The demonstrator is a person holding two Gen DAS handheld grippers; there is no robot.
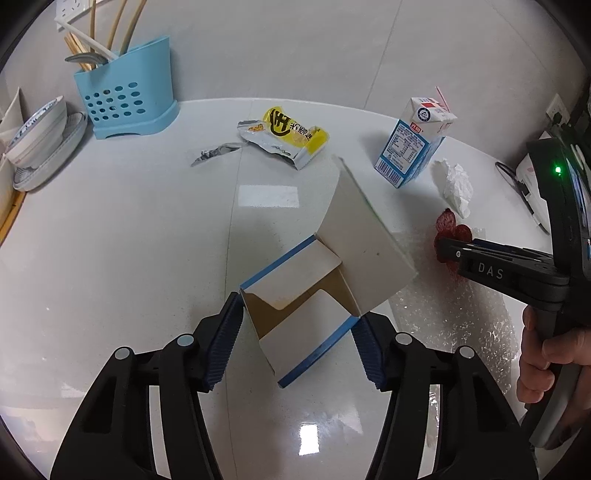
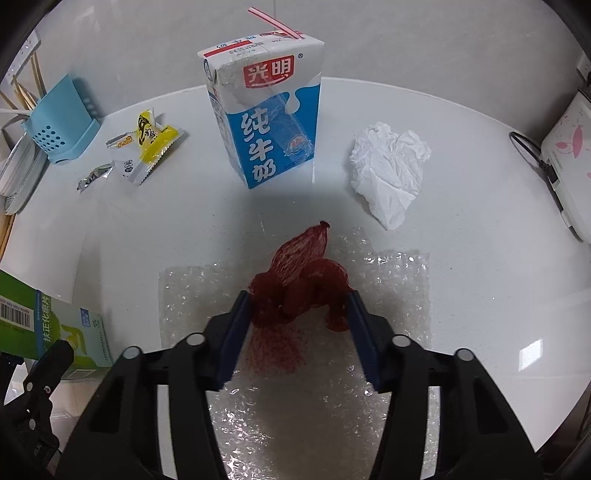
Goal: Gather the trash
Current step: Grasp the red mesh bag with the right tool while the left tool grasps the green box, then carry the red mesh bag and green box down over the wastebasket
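Net [image 2: 299, 284] between right fingers [image 2: 236, 325]

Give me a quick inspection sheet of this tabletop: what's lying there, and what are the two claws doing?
Surface: glossy white table, bare patches reflecting lamps.
Job's things: opened cardboard box; red mesh net on bubble wrap; milk carton upright, with straw; crumpled tissue; yellow snack wrapper; torn foil scrap.
Clutter: blue utensil holder; stacked bowls.
Grippers: left claw pressing on the box's sides; right claw with pads against the net.
Cables: black cable beside a white appliance.
Surroundings: white wall; wall socket.
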